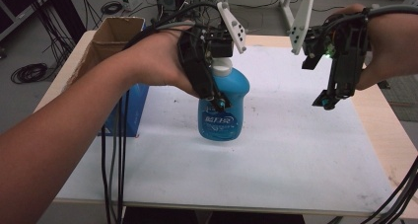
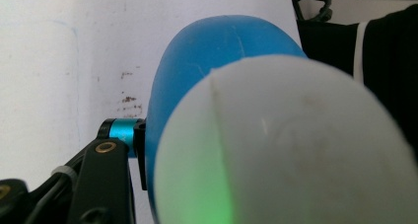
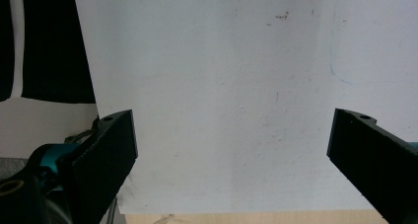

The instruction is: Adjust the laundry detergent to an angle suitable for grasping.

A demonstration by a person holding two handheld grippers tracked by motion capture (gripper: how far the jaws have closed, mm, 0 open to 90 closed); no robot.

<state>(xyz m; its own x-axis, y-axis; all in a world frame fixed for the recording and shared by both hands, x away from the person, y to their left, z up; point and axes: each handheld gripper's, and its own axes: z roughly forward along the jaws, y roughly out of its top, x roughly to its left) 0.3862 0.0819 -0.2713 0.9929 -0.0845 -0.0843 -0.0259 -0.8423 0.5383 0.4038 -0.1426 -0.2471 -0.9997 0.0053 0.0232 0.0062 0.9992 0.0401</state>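
Note:
A blue bottle (image 1: 220, 118) with a white cap (image 1: 223, 67) stands upright near the middle of the white sheet (image 1: 276, 160). My left gripper (image 1: 224, 99) comes down from above and is shut on the bottle's upper body. I cannot tell whether the base touches the sheet. In the left gripper view the white cap (image 2: 286, 145) looms close, with the blue body (image 2: 207, 51) behind it and one black jaw pressed against its left side. My right gripper (image 1: 325, 100) hangs open over the right part of the sheet with nothing between its jaws, as the right gripper (image 3: 231, 150) view confirms.
An open cardboard box (image 1: 116, 34) stands at the table's back left, with a blue box (image 1: 135, 110) in front of it under my left forearm. Cables (image 1: 113, 155) trail off the front edge. White stand legs (image 1: 300, 21) rise behind the table.

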